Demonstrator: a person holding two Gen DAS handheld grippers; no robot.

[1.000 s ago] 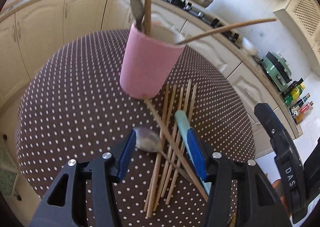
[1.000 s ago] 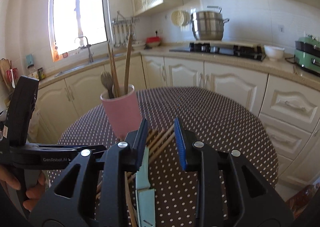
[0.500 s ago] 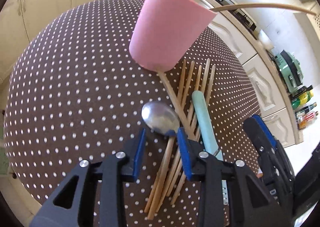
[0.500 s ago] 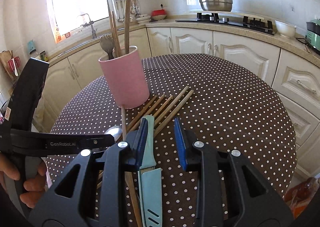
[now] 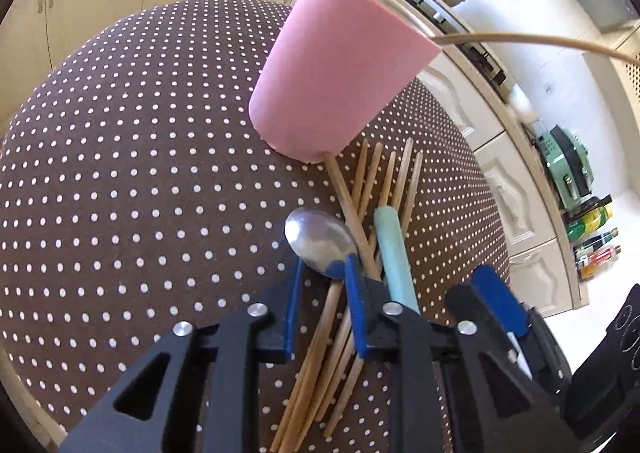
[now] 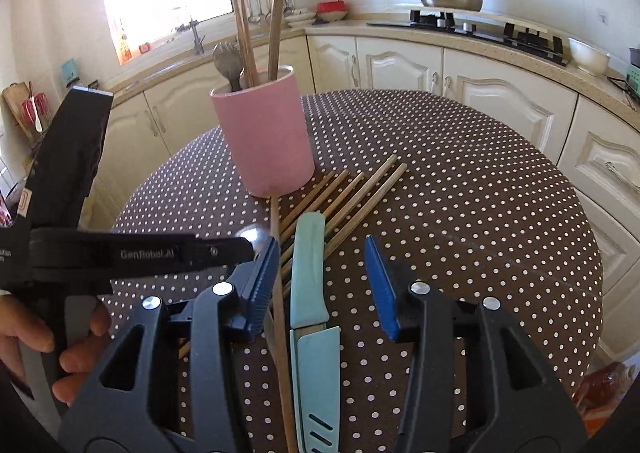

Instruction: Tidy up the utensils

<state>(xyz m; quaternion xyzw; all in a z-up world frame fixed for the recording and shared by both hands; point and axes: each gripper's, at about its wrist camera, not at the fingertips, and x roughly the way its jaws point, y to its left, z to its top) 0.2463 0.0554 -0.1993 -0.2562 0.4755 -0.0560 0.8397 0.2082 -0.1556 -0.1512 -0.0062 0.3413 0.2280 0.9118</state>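
- The left gripper, low in the centre of the left wrist frame, has its blue pads narrowed around the neck of a metal spoon; the bowl sticks out just above the fingertips, but whether the pads actually pinch the handle is hard to tell.
- The spoon lies on a loose bundle of wooden chopsticks fanned on the polka-dot tablecloth, running from frame centre down to the bottom edge.
- A mint-green sheathed knife lies among the chopsticks; in the right wrist frame it sits between the spread fingers of the right gripper, nearer the left finger, and neither pad touches it.
- The pink utensil cup stands upright in the upper centre of that frame, just beyond the chopstick tips, holding a spoon, chopsticks and a long wooden handle.
- One long wooden stick runs from the cup's base down past the knife.
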